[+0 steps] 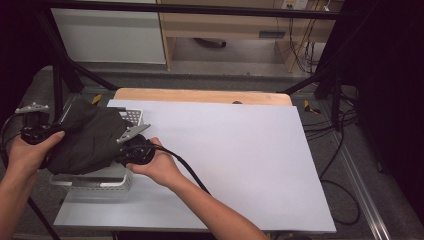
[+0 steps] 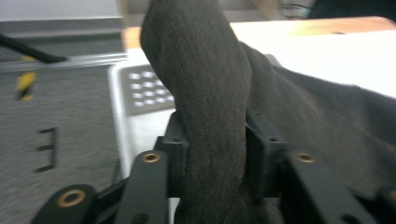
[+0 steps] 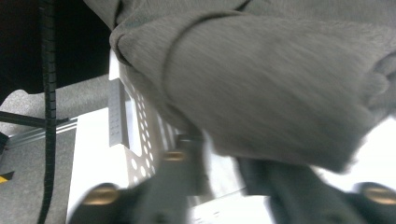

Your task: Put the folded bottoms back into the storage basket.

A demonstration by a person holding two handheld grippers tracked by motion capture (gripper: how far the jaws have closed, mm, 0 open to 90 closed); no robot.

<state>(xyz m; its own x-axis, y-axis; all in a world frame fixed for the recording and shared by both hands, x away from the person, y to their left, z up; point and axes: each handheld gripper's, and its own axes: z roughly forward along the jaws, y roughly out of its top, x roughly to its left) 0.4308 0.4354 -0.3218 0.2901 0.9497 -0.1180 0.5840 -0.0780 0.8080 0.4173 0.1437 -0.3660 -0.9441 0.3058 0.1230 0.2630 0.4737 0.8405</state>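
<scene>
High view is showing a person holding a dark garment (image 1: pixel 85 142) over a white perforated basket (image 1: pixel 131 117) at the left edge of the table (image 1: pixel 240 165), with the left claw (image 1: pixel 37 131) at one side of the cloth and the right claw (image 1: pixel 135 149) at the other. Judging by this, the cloth is either being lifted out of the basket or lowered into it; which of the two cannot be told. The next move is calling for both hands to travel together so that the bunched fabric is not dragging on the basket's rim.

Left gripper view is giving what the overhead picture is hiding: a thick fold of the garment (image 2: pixel 205 93) is standing between the black jaws, which are pressing it on both sides. Right gripper view is blurred; the cloth (image 3: pixel 261 84) is hanging just above and over the jaws, and whether they are pinching it cannot be told.
</scene>
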